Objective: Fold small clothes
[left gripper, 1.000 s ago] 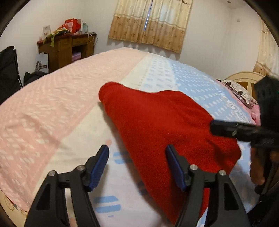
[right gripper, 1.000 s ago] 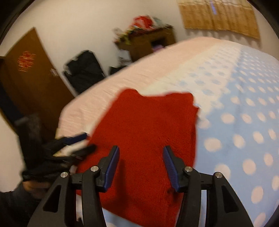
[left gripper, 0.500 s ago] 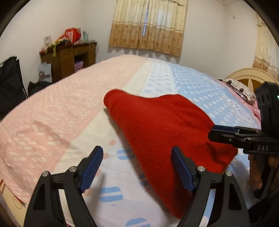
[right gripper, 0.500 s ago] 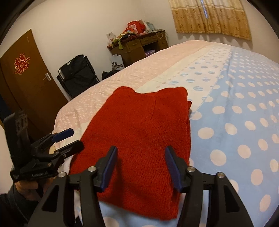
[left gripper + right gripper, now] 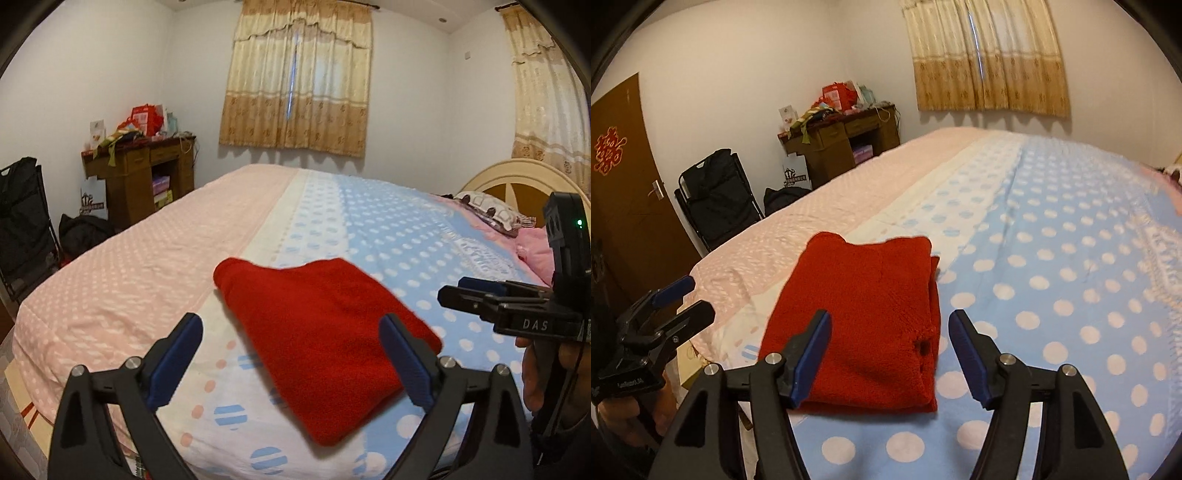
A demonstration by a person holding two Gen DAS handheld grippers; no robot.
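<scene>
In my left camera, my left claw (image 5: pixel 291 360) is wide open and holds nothing. The red sweater (image 5: pixel 321 332) lies folded flat on the bed (image 5: pixel 177 258), near the front edge, just past my claw's blue pads (image 5: pixel 173 363). My right claw (image 5: pixel 476 291) pokes in from the right, above the blue dotted sheet; its tips look a little apart.

In my right camera, my right claw (image 5: pixel 890 354) is wide open and empty too. The red sweater (image 5: pixel 871 314) sits just ahead, its near edge between my two fingers. My left claw (image 5: pixel 687 299) waits at the far left, off the bed's edge, open. A wooden desk (image 5: pixel 842 144) stands by the far wall.
</scene>
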